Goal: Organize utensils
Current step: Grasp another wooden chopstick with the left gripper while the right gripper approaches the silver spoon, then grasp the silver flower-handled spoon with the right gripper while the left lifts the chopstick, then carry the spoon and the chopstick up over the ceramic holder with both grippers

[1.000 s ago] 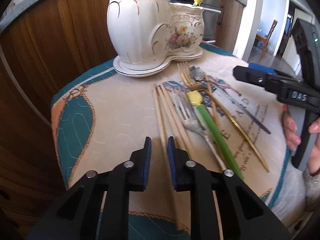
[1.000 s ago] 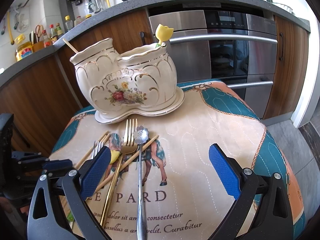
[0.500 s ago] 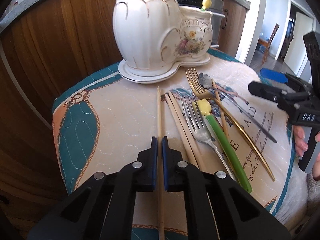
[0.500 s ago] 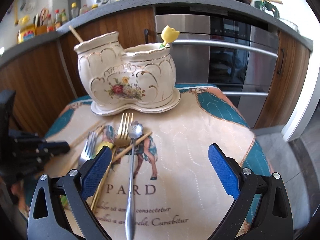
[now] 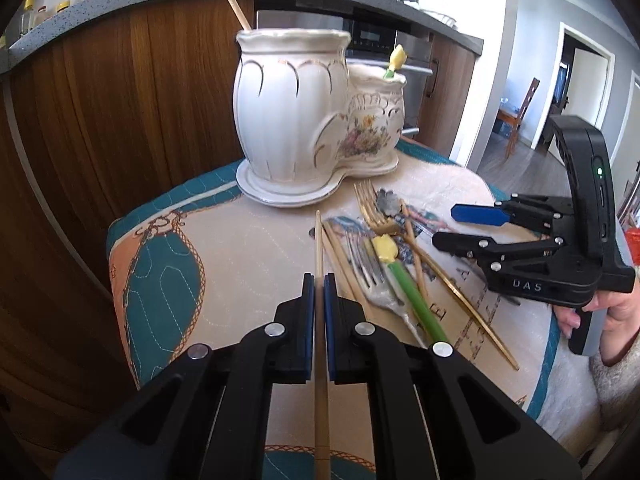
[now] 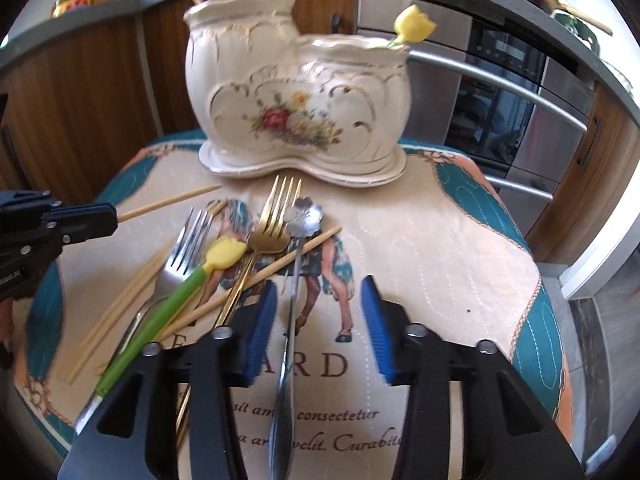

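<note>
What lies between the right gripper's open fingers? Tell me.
In the right wrist view, the right gripper straddles the flower-bowled silver spoon; its handle runs between the pads, nearer the left one, over the printed cloth.

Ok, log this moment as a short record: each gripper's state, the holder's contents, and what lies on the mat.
left gripper: shut on a wooden chopstick, lifted off the mat
right gripper: open, fingers straddling the silver flower spoon, not gripping
ceramic holder: two compartments; taller one holds a chopstick, lower one a yellow tulip utensil
on mat: gold fork, silver fork, green tulip-handled utensil, loose chopsticks
</note>
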`<action>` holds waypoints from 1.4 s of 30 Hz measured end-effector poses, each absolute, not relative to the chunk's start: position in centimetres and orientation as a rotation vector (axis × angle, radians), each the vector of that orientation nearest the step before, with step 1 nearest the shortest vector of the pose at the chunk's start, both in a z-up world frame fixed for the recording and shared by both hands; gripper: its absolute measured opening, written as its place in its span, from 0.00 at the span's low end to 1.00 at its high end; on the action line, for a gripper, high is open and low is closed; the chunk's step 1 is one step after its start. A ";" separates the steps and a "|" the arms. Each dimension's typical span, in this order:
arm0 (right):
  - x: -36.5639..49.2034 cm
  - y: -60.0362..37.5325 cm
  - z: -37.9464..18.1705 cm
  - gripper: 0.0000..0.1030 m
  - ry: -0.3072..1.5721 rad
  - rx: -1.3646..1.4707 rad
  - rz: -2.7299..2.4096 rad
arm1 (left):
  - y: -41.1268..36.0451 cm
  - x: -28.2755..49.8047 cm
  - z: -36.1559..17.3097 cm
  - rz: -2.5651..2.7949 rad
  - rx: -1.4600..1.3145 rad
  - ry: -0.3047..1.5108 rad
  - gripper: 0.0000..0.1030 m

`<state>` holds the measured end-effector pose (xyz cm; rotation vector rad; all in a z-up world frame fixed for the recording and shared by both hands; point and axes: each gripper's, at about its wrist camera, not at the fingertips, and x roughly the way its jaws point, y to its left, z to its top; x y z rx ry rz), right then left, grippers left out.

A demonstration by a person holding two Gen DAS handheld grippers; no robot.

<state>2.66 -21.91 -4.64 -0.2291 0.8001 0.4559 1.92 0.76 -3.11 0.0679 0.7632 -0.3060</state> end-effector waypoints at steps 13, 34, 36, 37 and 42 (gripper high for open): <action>3.2 -22.3 -4.8 0.04 0.842 -0.145 0.562 | 0.2 3.0 -3.7 -0.320 0.196 0.910 0.14; 1.2 -25.1 -0.5 0.04 0.632 0.023 0.675 | -0.2 3.6 -2.9 -0.334 0.263 0.956 0.05; 1.2 -25.6 -0.2 0.04 0.610 0.045 0.674 | 0.2 2.5 -1.8 -0.346 0.237 0.914 0.05; 1.2 -25.8 0.0 0.04 0.599 0.057 0.672 | 0.4 2.1 -1.3 -0.347 0.229 0.890 0.05; 0.8 -26.9 1.4 0.04 0.501 0.129 0.657 | 1.1 0.3 2.4 -0.414 0.109 0.698 0.05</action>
